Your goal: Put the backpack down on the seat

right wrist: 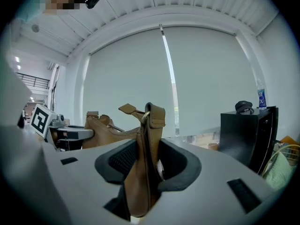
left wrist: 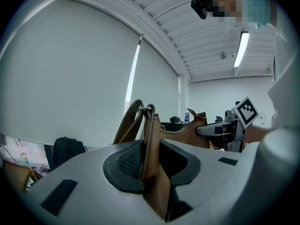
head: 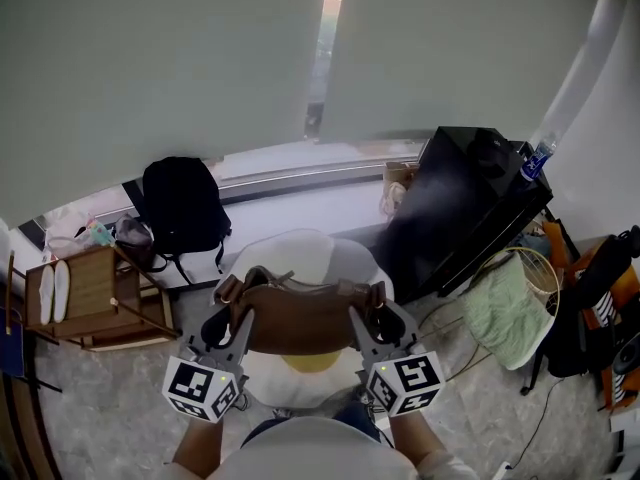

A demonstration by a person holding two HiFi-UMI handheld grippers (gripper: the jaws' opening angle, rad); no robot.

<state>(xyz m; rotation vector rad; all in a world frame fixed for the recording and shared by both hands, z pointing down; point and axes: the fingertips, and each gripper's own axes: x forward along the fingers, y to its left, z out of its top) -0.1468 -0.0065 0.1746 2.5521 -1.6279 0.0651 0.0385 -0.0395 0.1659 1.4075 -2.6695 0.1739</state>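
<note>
I find the brown bag [head: 300, 320] at frame centre over the white seat [head: 300, 248]; whether they touch I cannot tell. Its long axis runs 9 to 3 o'clock, zipped edge up. The left gripper [head: 232, 320] is clenched on the 9 o'clock strap end and the right gripper [head: 362, 320] on the 3 o'clock strap end. A bottle [head: 537, 158] at 2 o'clock has a blue label, its print too small to read.
</note>
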